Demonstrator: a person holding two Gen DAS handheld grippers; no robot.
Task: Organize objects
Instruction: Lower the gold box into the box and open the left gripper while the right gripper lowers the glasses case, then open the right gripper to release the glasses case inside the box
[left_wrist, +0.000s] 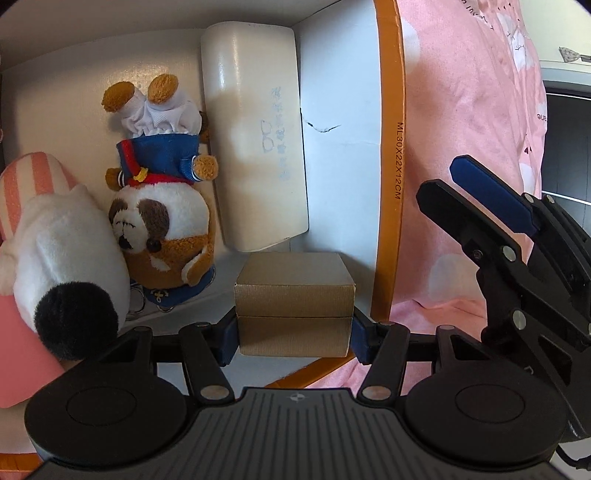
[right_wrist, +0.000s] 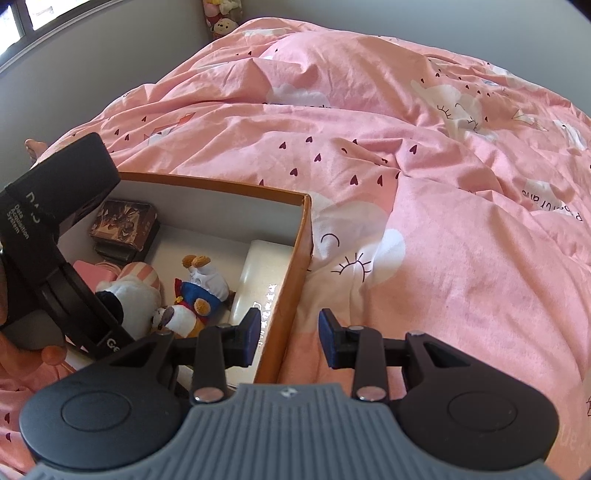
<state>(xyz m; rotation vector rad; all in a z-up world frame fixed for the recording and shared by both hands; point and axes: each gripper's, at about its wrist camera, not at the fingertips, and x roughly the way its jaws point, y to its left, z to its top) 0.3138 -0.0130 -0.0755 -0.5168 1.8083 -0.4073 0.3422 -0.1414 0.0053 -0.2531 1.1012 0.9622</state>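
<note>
1. While the left gripper clamps the brown box by its 2 side faces, both blue pads press flat on the lower half, just under the lid seam. Jaws stand wide because the box is wide.
2. Box location: over the near right corner of the orange bin, just in front of the white case and beside the dog plush. Can't tell if its base touches the bin floor yet.
3. Handling, my read: ribbed card or paper wrap, rigid, probably light. Lid and base are 2 parts, so a grip on the lid alone could pull it off; holding the base is the safer choice. Walls may dent under hard squeeze. The ribbed surface should give the pads decent friction.
4. Release, my read: set it flat in the gap beside the case, then open. Tight fit, since the bin wall is just right of the right pad.
5. Left hand pose: gripper tilted steeply down into the bin, fingers roughly square to the box sides.
6. Right gripper: jaws partly open, nothing between them. It hovers outside the bin, straddling the near right wall, pointing down at the pink duvet.
7. Other contents: striped plush at left, touching the dog plush; dark card boxes in the far corner, seen from the right wrist.
8. Risk, my read: the 2 grippers sit close together; the right one should stay put while the left lets go.
</note>
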